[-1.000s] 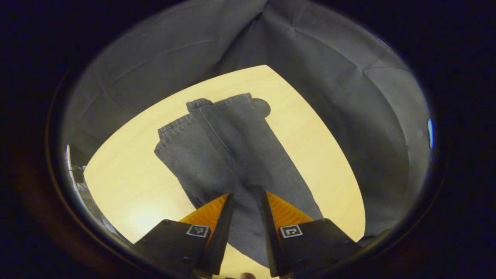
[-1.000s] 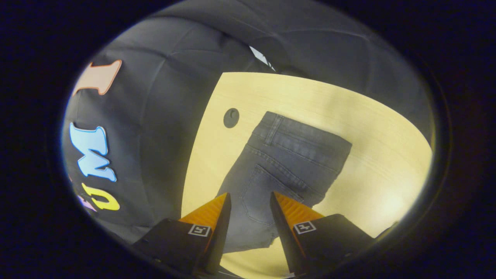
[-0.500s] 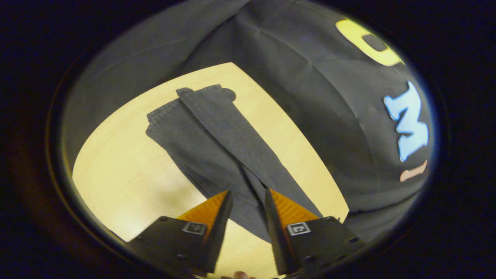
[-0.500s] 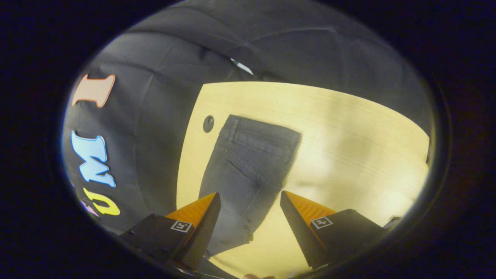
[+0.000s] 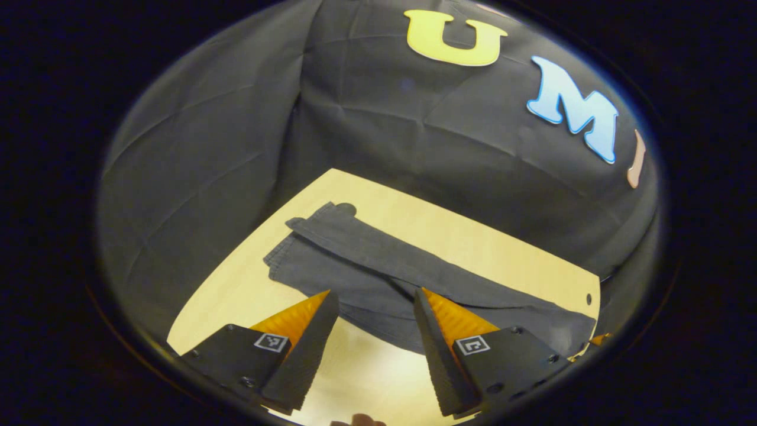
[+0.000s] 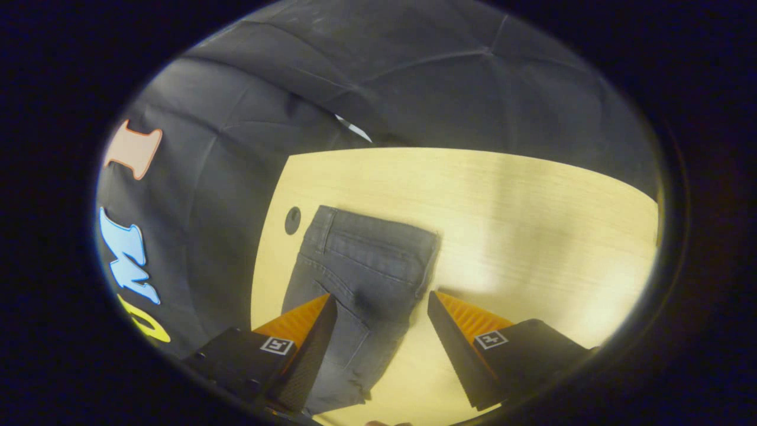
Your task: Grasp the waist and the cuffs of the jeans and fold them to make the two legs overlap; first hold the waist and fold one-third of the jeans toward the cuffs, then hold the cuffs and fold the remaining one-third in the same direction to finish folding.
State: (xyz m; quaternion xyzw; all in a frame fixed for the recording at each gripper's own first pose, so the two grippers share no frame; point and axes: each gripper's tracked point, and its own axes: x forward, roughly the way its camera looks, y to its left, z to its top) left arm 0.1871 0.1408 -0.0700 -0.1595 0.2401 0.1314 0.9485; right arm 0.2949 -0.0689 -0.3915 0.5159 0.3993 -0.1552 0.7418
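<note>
On the bench (image 5: 366, 373), in the left gripper view, the jeans (image 5: 378, 278) lie flat beyond the spread, empty left claw (image 5: 371, 302). Right gripper view: jeans' waist (image 6: 369, 248) beyond the spread, empty right claw (image 6: 381, 305).

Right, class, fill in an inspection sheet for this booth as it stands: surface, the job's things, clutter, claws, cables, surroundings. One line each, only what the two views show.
Surface: pale wooden table, with a round dark hole near the waist end.
Job's things: dark jeans lying flat on the table; the cuffs lie staggered, one leg partly over the other; the waist shows belt loops and a back pocket.
Clutter: nothing seen.
Claws: left claw open above the legs, holding nothing; right claw open over the seat of the jeans, holding nothing.
Cables: nothing seen.
Surroundings: black cloth wall around the table.
</note>
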